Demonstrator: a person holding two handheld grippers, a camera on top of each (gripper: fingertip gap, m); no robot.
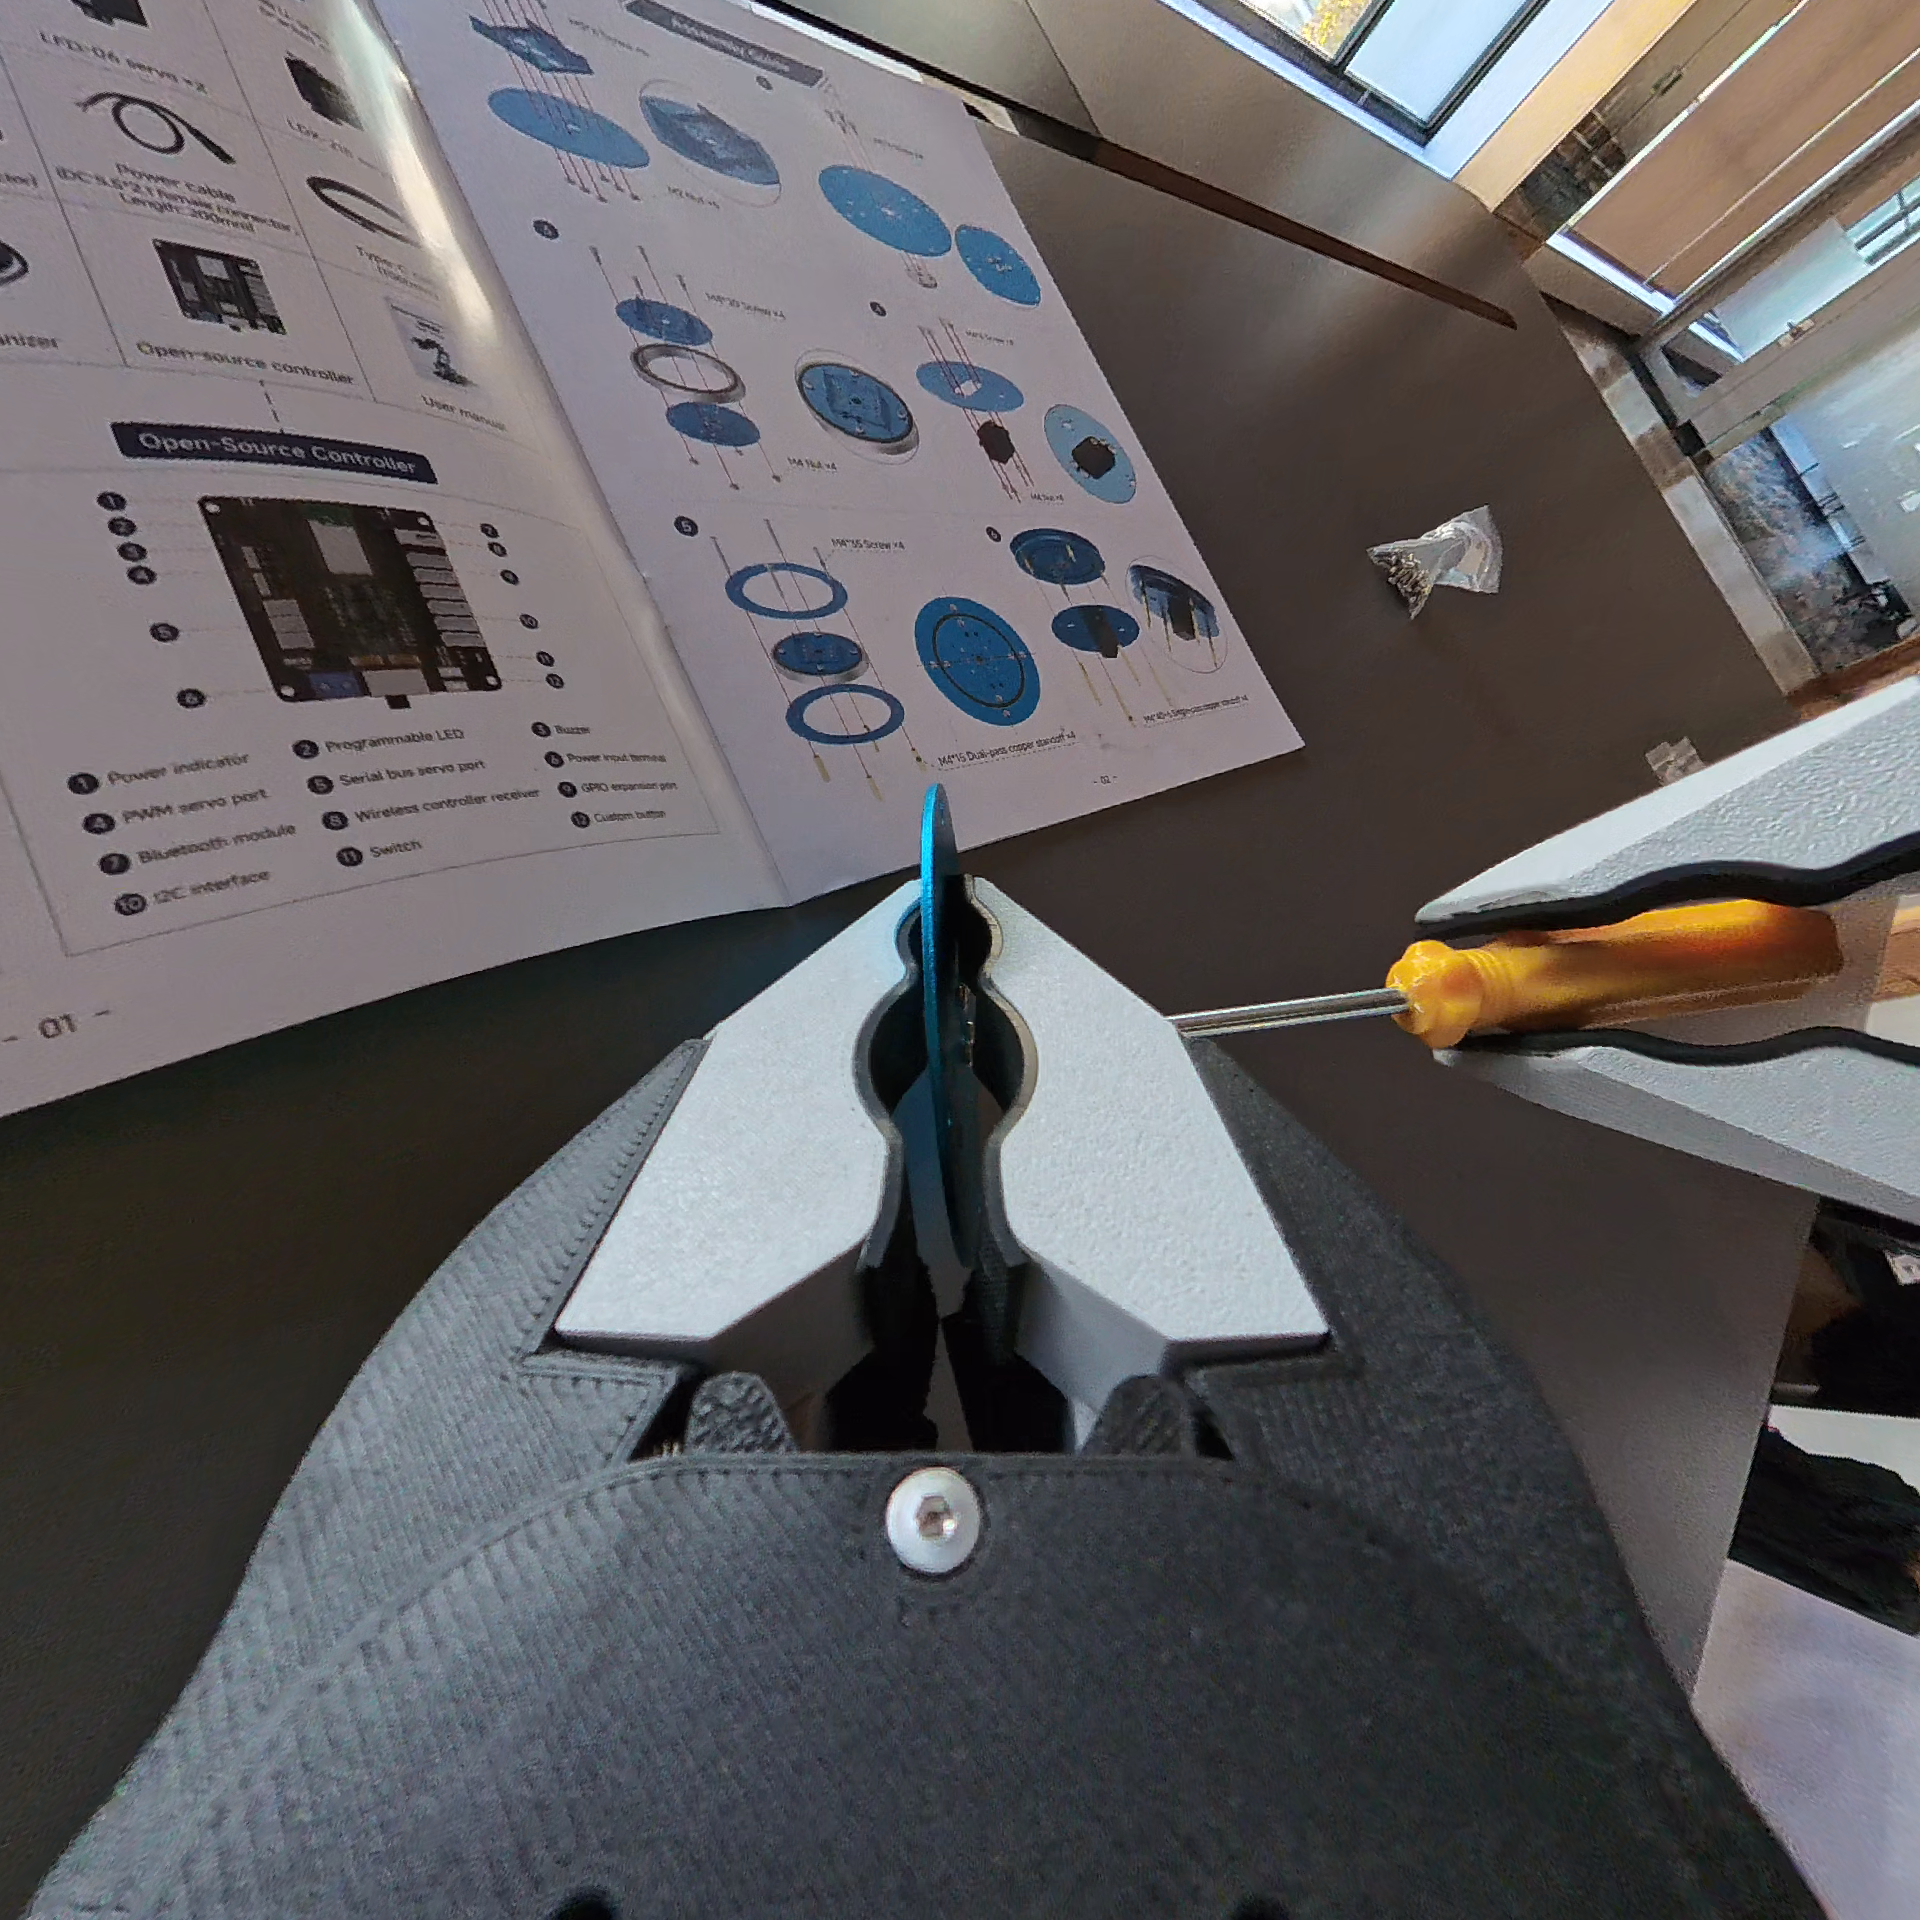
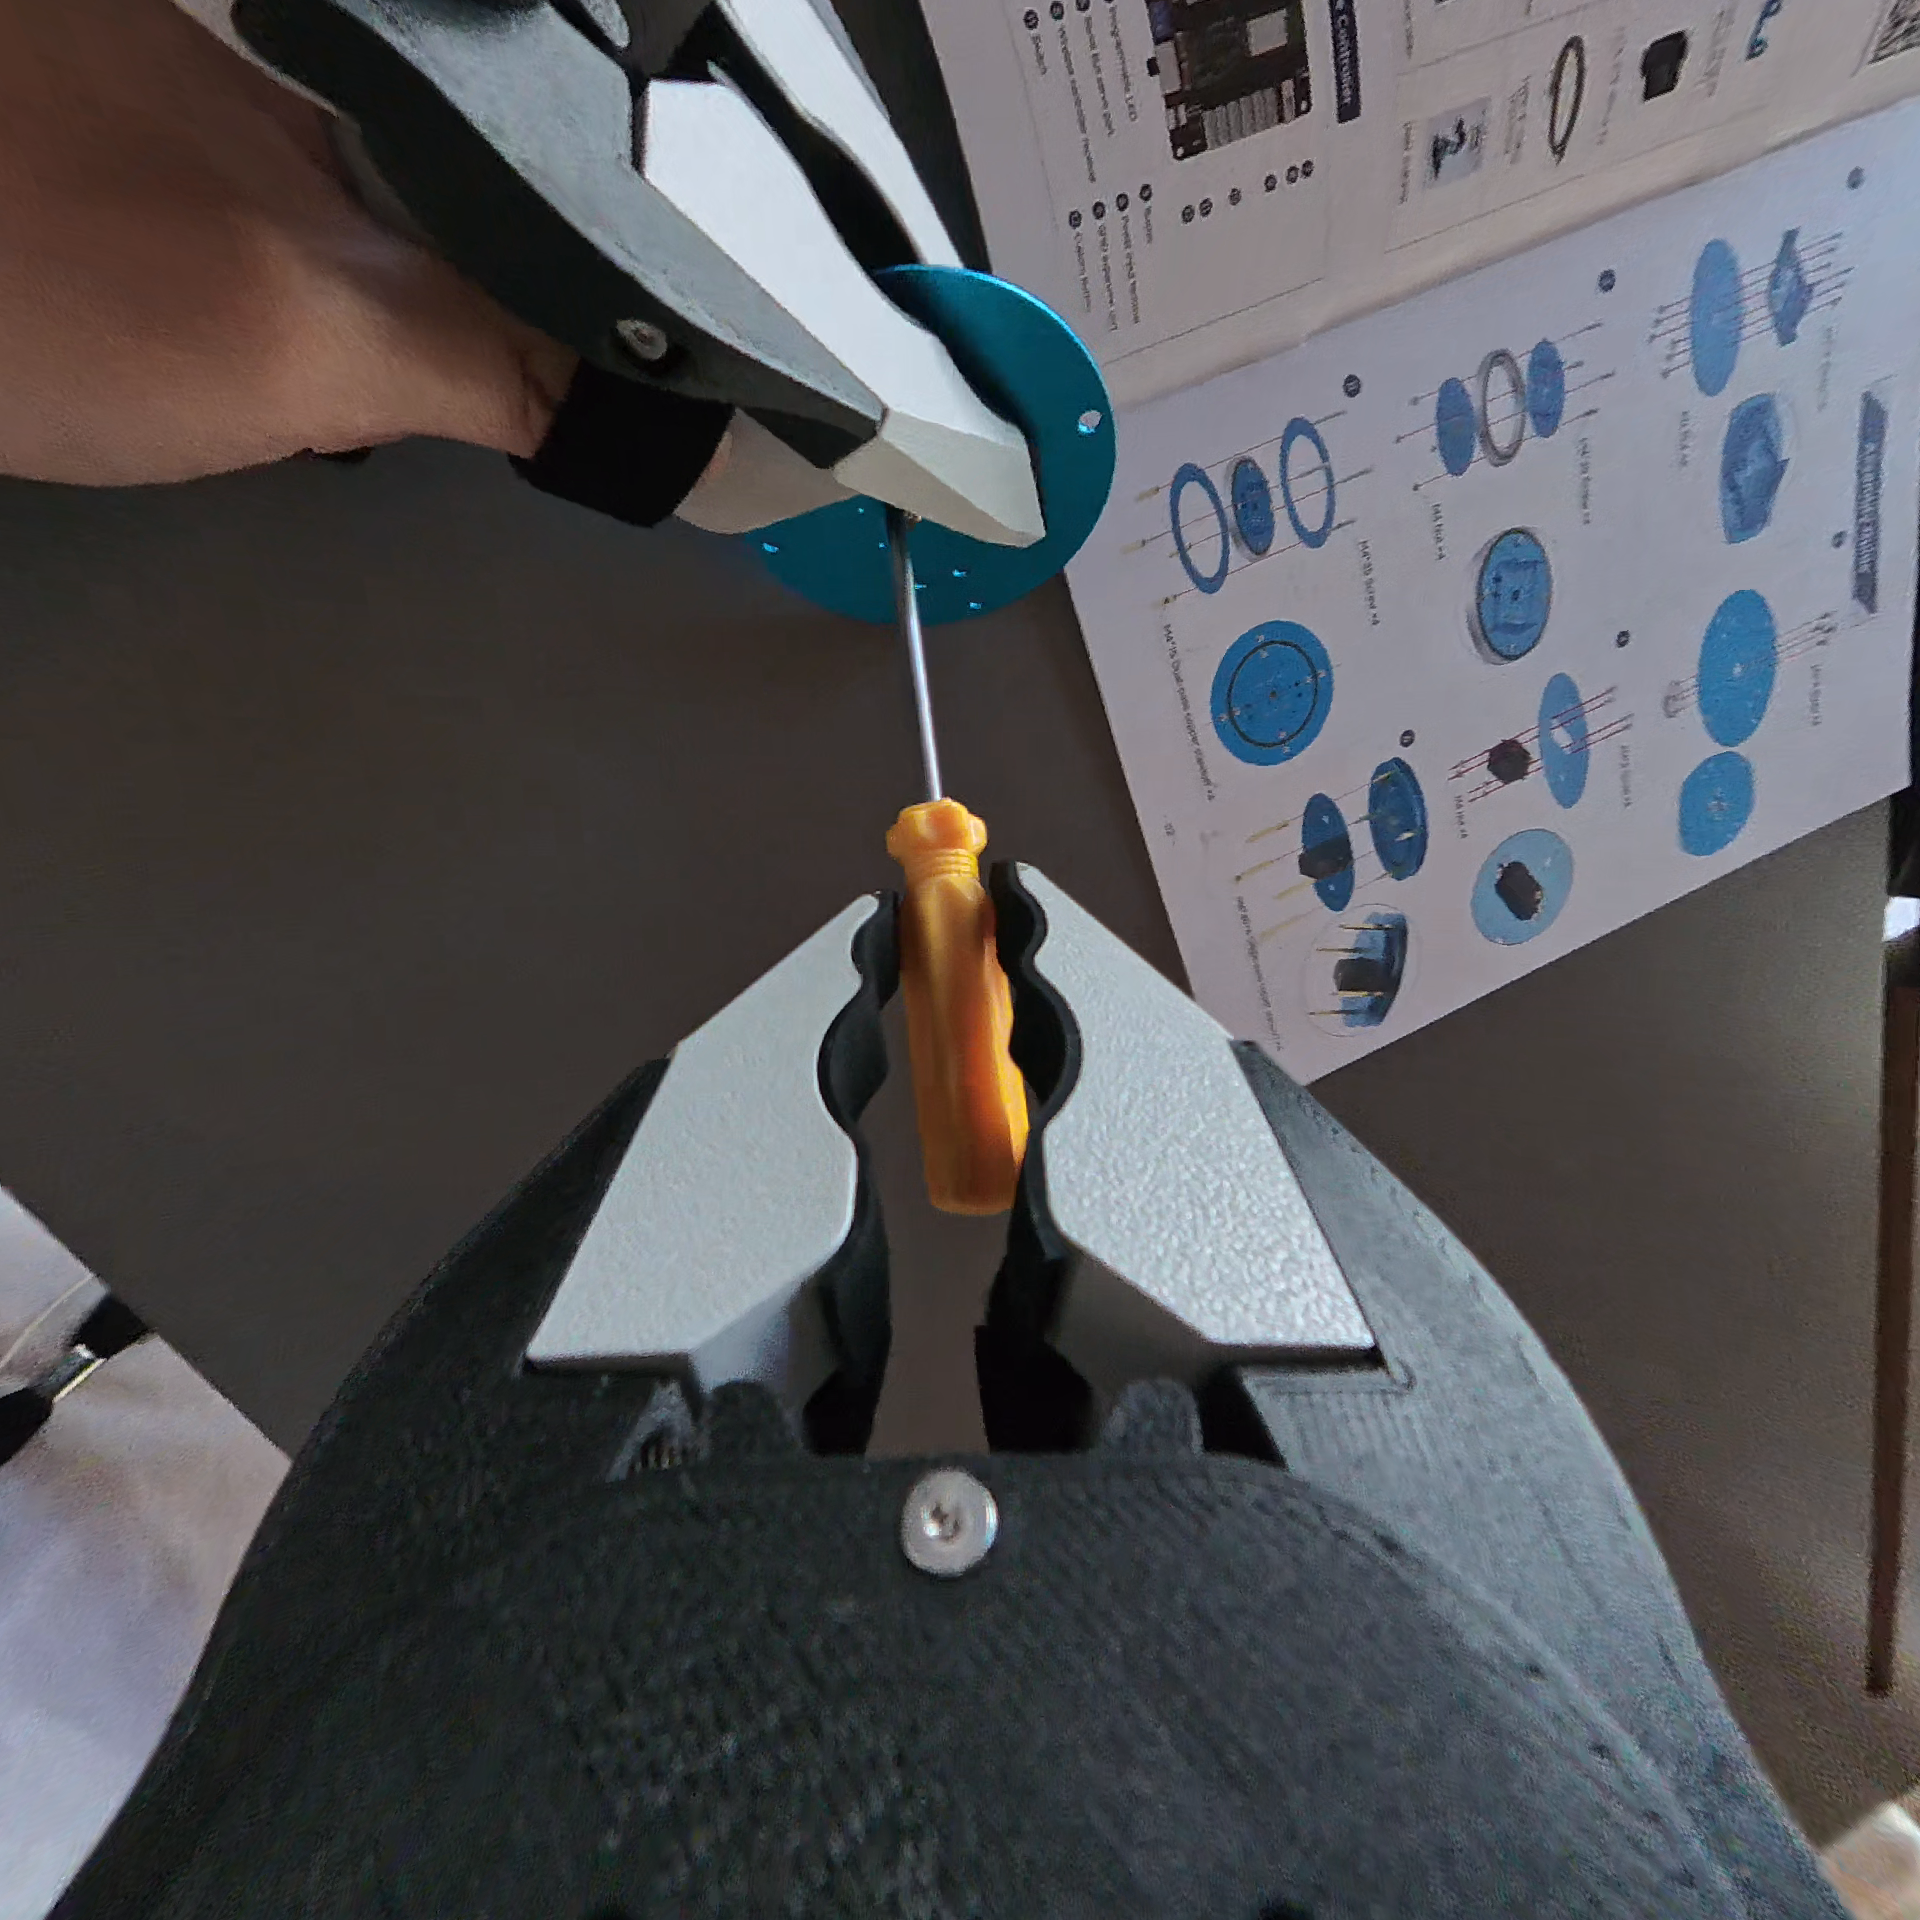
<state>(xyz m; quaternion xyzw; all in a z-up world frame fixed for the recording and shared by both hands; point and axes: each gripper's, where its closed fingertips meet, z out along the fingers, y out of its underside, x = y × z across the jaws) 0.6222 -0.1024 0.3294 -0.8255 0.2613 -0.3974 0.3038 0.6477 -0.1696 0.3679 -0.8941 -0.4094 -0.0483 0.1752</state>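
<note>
My left gripper (image 1: pixel 943 894) is shut on a thin blue round metal plate (image 1: pixel 940 997), held edge-on above the dark table. In the right wrist view the plate (image 2: pixel 1049 353) shows its face with small holes, clamped by the left gripper (image 2: pixel 1023 488). My right gripper (image 2: pixel 940 883) is shut on the orange handle of a small screwdriver (image 2: pixel 961 1029). Its steel shaft (image 2: pixel 920 675) reaches to the plate's face, the tip right beside the left fingers. In the left wrist view the screwdriver (image 1: pixel 1558 971) comes in from the right, its tip hidden behind the finger.
An open assembly booklet (image 1: pixel 582 499) with parts diagrams lies on the dark table (image 1: pixel 1351 436); it also shows in the right wrist view (image 2: pixel 1507 571). A small clear bag of screws (image 1: pixel 1439 561) lies to the right. A person's hand (image 2: pixel 208 312) holds the left gripper. The table edge is at the far right. Left tips to right tips: about 9 cm.
</note>
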